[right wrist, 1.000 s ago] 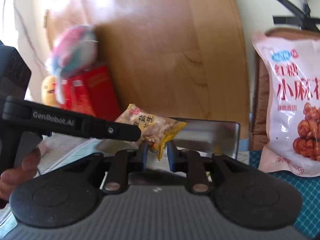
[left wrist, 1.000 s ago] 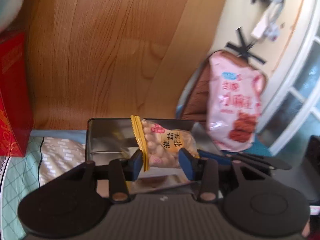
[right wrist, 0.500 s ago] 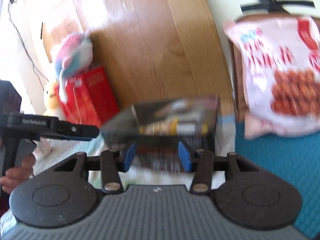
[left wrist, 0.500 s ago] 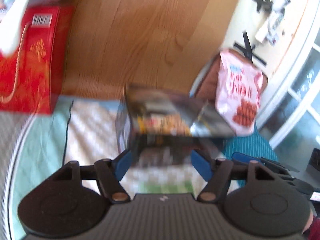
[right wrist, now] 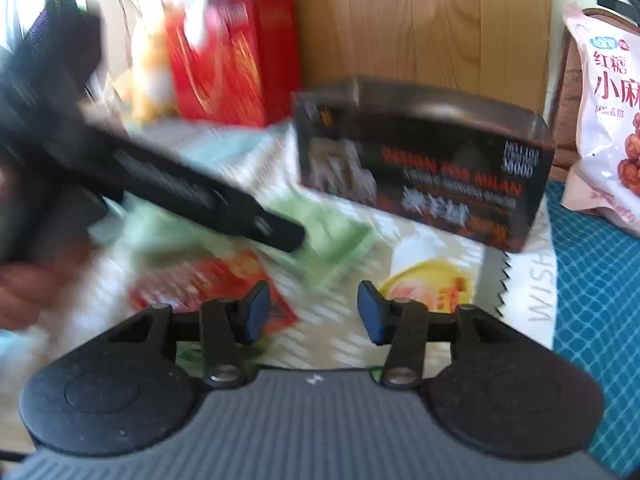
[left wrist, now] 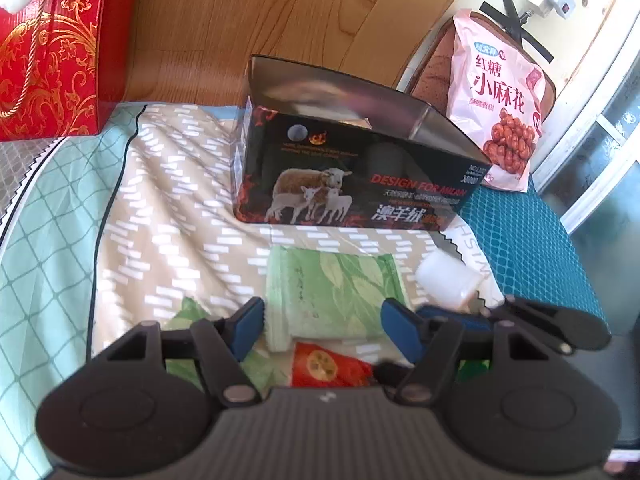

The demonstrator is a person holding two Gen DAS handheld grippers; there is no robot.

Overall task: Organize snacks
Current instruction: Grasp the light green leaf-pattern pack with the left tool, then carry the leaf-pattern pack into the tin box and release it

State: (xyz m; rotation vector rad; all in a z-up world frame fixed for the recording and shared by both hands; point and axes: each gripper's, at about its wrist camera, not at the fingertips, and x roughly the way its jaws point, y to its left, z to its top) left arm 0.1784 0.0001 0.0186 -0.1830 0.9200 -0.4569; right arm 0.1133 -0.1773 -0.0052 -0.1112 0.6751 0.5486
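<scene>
Nearest the left gripper (left wrist: 322, 330), whose jaws stand apart and grasp nothing, a red packet (left wrist: 326, 366) lies on the cloth just under it, and the green sachet (left wrist: 334, 294) shows between its blue pads without being pressed. The right gripper (right wrist: 312, 312) is likewise released and empty, with a red packet (right wrist: 208, 280) beside its left pad and a yellow-lidded cup (right wrist: 432, 276) just past its right pad. These loose snacks look light, soft and crinkly, with slick film, so a flat sachet is best pinched by its sealed edge; the cup looks stiffer and better gripped across its sides. Farther off stands the open black box (left wrist: 352, 168) on the patterned cloth (left wrist: 168, 208), apart from the loose snacks. Beyond it, a large pink bag (left wrist: 500, 100) leans at the back right and a red gift bag (left wrist: 52, 48) stands at the back left. A second ago both grippers held one peanut packet over the box; both sets of jaws have opened since, the packet is no longer between them, and both views now look down on the snacks before the box.
</scene>
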